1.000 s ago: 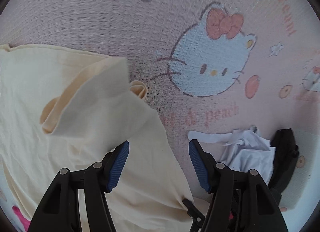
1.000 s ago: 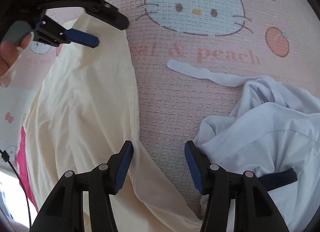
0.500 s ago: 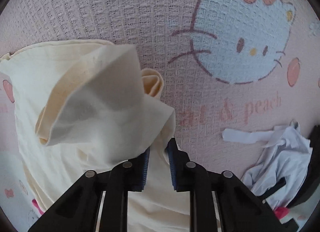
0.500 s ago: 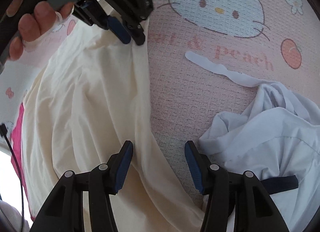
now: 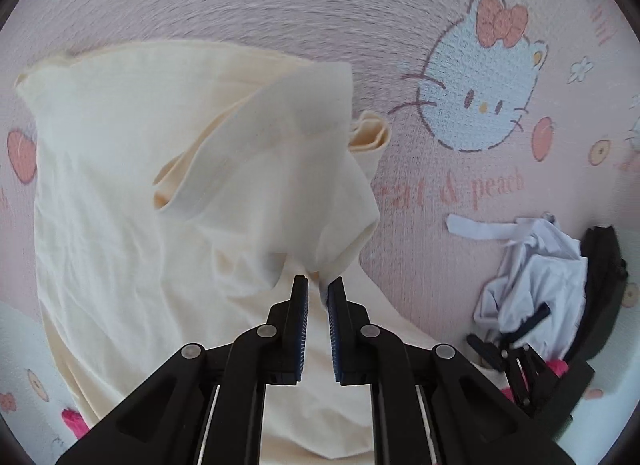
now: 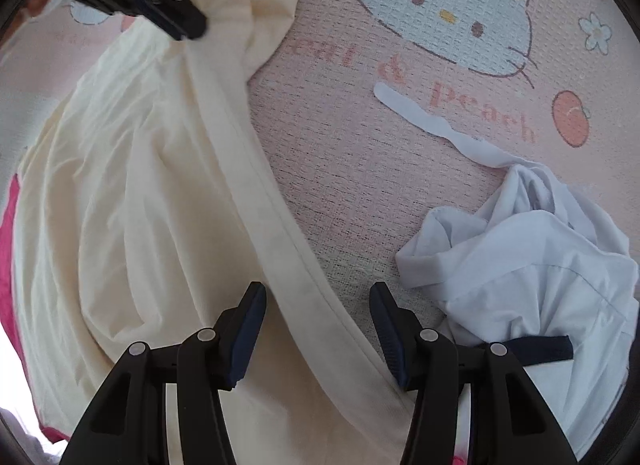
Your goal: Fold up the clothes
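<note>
Left gripper (image 5: 318, 289): fingers closed almost completely, with a bunched fold of the cream garment (image 5: 168, 225) pinched between the tips. A second ago these fingers stood wide open over the cloth; they closed on it within the first half of that second and have stayed clamped. Since the clamp, the left wrist view has shifted across the cartoon-cat blanket (image 5: 460, 225), and the gathered cloth now rises in a peak toward the fingertips. Judged: grasp made, pull or lift under way.

From the right wrist view, the left gripper (image 6: 168, 13) sits at the far end of the cream garment (image 6: 120, 205), cloth drawn up to it.

Right gripper (image 6: 318, 329): fingers about half open, unchanged over the second, holding nothing. The garment's long hemmed edge (image 6: 280, 245) runs between them, but the pads do not press on it. Compared with a second ago, that edge lies more centrally in the gap.

Where the garment is: spread and rumpled on the blanket, one end held up by the left gripper, near edge under the right.

Nearby, apart from it: a crumpled white garment (image 6: 520, 257) with a loose white strap (image 6: 432, 125).

Meaning for the task: one hold secured. A second hold on the hem looks the likely need before a fold can be carried over. Risk: thin cloth slipping from a bunched pinch.
</note>
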Action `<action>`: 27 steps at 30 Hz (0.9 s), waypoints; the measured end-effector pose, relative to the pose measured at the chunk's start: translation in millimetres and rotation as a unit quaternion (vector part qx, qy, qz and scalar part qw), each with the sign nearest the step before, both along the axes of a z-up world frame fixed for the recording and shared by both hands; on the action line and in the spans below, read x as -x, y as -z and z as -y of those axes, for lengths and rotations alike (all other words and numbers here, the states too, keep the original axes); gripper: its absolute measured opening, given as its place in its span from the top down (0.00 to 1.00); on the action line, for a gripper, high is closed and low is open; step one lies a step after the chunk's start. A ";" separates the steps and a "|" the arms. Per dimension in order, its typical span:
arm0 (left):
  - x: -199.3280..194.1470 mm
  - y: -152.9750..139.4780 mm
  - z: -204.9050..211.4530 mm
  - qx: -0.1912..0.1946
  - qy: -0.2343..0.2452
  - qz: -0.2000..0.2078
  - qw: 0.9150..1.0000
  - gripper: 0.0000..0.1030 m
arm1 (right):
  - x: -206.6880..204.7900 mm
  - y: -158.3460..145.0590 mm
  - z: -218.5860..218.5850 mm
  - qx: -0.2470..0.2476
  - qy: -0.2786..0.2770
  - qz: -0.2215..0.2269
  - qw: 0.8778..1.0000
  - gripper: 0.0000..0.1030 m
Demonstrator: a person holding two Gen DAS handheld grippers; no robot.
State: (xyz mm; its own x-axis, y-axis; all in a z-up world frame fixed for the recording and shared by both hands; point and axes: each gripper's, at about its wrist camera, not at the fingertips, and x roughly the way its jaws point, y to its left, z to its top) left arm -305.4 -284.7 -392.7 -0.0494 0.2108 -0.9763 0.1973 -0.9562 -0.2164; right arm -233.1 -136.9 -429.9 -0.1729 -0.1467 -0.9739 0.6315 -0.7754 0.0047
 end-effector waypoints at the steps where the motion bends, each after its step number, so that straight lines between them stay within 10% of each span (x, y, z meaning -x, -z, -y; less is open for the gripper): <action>1: -6.9 0.3 7.3 -0.012 -0.003 -0.004 1.000 0.92 | -3.2 -0.6 0.6 -0.003 0.005 -0.001 1.000 0.49; 9: -47.5 -4.1 52.7 -0.114 -0.046 -0.085 0.989 0.92 | -41.1 -14.4 -3.2 0.011 0.038 -0.029 0.999 0.90; 19: -92.9 17.4 85.0 -0.144 -0.119 -0.107 0.977 0.93 | -83.2 -5.7 -15.2 0.032 0.095 -0.016 0.995 0.91; 27: -123.3 20.1 111.2 -0.243 -0.201 -0.182 0.931 0.92 | -97.1 3.7 -49.9 0.133 0.187 0.015 0.973 0.91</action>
